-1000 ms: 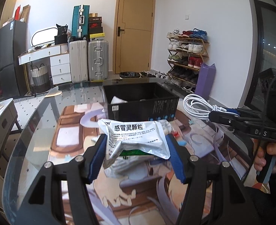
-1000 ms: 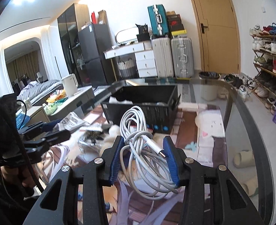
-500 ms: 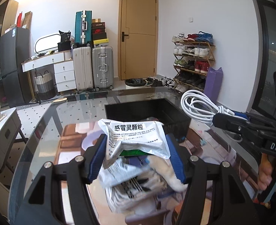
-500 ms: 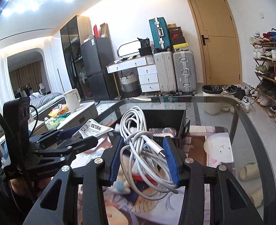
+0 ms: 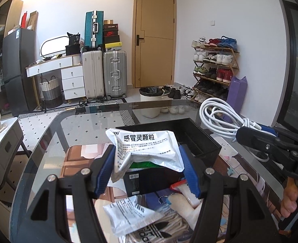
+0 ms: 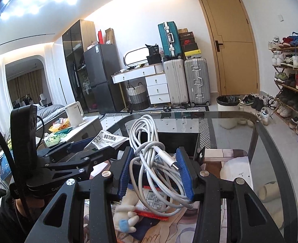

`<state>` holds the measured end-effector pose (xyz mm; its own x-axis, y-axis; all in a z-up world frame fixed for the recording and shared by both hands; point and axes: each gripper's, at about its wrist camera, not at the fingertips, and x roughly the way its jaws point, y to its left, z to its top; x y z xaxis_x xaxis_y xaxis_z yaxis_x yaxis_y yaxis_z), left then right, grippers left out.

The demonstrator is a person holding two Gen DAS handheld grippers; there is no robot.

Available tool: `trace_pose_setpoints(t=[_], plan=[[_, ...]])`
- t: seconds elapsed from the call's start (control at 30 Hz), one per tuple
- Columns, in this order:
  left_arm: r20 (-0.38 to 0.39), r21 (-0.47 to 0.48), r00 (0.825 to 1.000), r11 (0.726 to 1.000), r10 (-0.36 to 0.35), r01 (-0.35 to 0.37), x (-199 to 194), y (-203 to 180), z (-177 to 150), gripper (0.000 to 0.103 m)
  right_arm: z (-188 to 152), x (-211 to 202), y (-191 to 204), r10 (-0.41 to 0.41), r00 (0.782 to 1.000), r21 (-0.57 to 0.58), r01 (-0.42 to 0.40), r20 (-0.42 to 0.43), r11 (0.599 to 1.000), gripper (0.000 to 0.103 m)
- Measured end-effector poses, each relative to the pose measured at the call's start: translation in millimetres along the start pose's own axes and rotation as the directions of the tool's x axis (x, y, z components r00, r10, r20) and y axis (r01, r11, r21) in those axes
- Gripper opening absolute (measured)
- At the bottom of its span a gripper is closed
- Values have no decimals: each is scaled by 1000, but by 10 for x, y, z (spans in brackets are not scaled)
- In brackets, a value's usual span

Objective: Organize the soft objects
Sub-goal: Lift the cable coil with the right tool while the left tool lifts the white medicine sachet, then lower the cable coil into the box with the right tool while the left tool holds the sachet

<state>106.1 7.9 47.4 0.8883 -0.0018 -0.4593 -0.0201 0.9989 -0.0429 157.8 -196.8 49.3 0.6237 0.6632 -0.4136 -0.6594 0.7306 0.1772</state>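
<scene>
Left wrist view
My left gripper [image 5: 147, 170]: the blue-padded jaws stand partly apart and press on both sides of a crinkled silver foil medicine sachet with black Chinese print [image 5: 147, 149], so I hold it above the bench.
Place of sachet: lifted, in front of the open black rectangular storage box [image 5: 199, 139], not inside it.
Bench: a glass top with dark rim [image 5: 48, 137], and a printed cartoon mat [image 5: 78, 158] lies on it.
Under my jaws: a second white printed sachet [image 5: 128, 216] lies on the bench, beside a white plush toy [image 5: 185, 206] and a white fabric piece with black logo [image 5: 155, 232].
At right: my right gripper [image 5: 250, 131] carries the coiled white charging cable [image 5: 219, 117] in the air, beside the box; a hand [image 5: 294, 198] holds its handle.

Right wrist view
My right gripper [image 6: 155, 170]: the jaws are closed as far as they go on the cable bundle [image 6: 149, 141]; its metal plug [image 6: 170, 162] points to the right pad.
Place of cable: raised over the bench, the loops hang down between and below the pads.
Behind cable: the black box [image 6: 179, 141] on the bench [image 6: 270, 151].
Below: the plush toy [image 6: 126, 214] and a clear packet with red edge [image 6: 153, 204] lie on the mat.
At left: my left gripper [image 6: 84, 147] with the sachet [image 6: 108, 139], near the box.
</scene>
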Motion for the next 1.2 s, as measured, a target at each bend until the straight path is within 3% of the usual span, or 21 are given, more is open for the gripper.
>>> trace_pose_setpoints(t=[1.0,1.2], plan=[[-68,9,998,1000,9,-8,568,10,105,64,93,771,-276,-45,991,-9,44,-129,999,44],[-93,15,995,999,30,-28,704,10,123,64,98,937,-224,-73,987,-60,65,-146,996,44]])
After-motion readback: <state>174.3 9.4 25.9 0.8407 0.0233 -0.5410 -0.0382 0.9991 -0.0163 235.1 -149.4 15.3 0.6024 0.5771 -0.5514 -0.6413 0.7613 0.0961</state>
